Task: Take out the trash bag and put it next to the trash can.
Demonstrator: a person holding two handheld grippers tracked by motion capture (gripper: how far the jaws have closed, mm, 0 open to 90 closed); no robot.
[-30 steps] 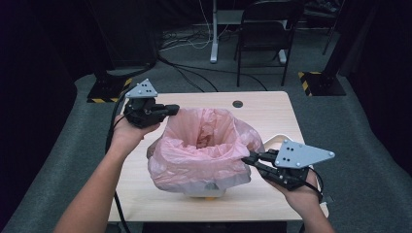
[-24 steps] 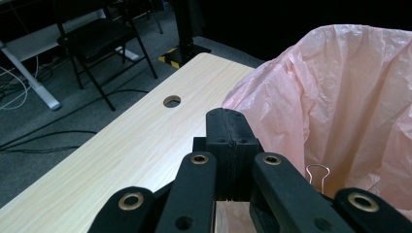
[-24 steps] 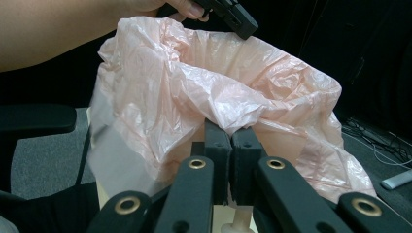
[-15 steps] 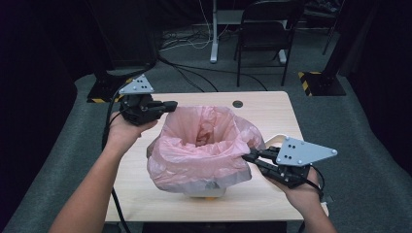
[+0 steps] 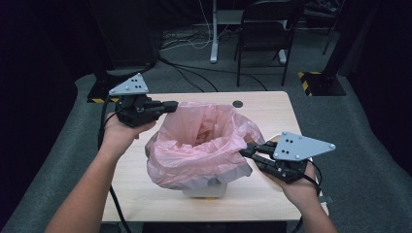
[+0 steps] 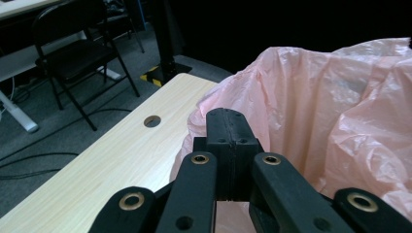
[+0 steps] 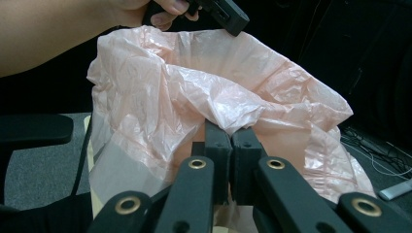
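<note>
The left gripper (image 5: 171,104) is hovering at the far left edge of the thin, crinkled pink plastic bag (image 5: 204,141), its two black jaws pressed flat together; in the left gripper view (image 6: 228,124) no plastic is showing between them, and the bag is rising just beyond and to the right of the tips. Whether the tips are brushing the film I cannot tell.

The right gripper (image 5: 247,150) is sitting at the opposite, near right edge of the bag, and in the right gripper view (image 7: 228,133) its jaws are closed on a gathered fold of the pink rim, which is draping over their tips.

The bag is lining a small white bin (image 5: 206,189) on the pale wooden table (image 5: 145,194), directly between the two tools. Most of the bin is being covered by the hanging plastic, so its shape is hard to make out, and the bag's inside is too crumpled to read.

I am counting two grippers, one bag, one bin, and one black folding chair (image 5: 265,34) beyond the table.
</note>
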